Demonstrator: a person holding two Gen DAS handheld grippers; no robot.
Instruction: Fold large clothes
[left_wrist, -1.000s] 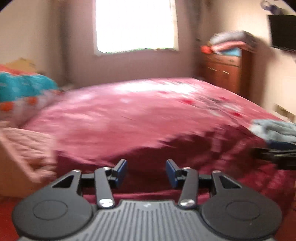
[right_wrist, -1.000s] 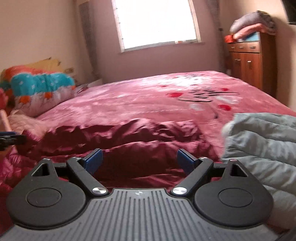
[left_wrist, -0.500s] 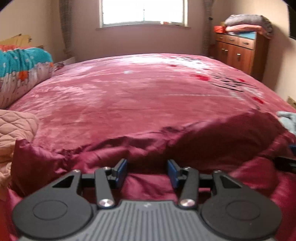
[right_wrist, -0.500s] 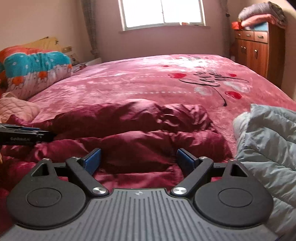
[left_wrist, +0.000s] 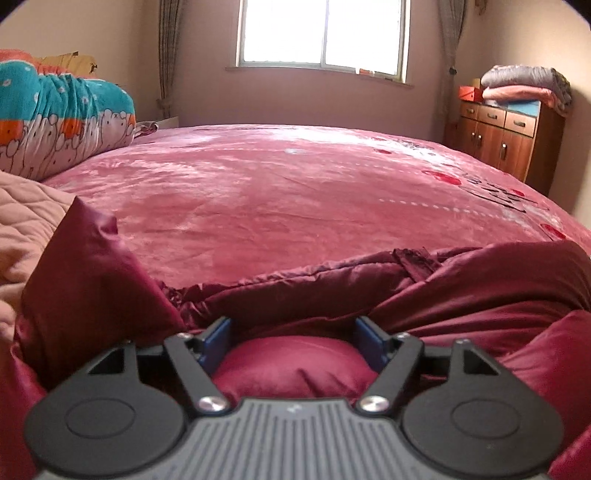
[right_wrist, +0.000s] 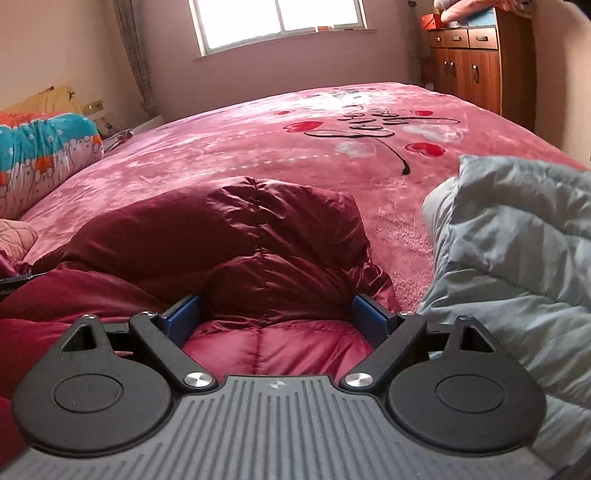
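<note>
A dark red padded jacket (left_wrist: 461, 295) lies crumpled along the near edge of a pink bed (left_wrist: 277, 192). My left gripper (left_wrist: 293, 338) is open, low over the jacket, with a puffed fold of it between the blue pads (left_wrist: 216, 338). In the right wrist view the same jacket (right_wrist: 240, 240) bulges up ahead of my right gripper (right_wrist: 275, 317), which is open with jacket fabric between its blue pads (right_wrist: 369, 319). Neither gripper is closed on the cloth.
A grey-blue padded jacket (right_wrist: 517, 266) lies right of the red one. A peach quilt (left_wrist: 22, 221) and a teal patterned duvet (left_wrist: 55, 118) sit at the left. A wooden cabinet (left_wrist: 509, 140) with folded blankets stands at the far right, under a window (left_wrist: 321, 33).
Both grippers have dropped lower and closer onto the red jacket. The left gripper's jaws have opened wider. Jacket fabric now sits between both pairs of pads.
</note>
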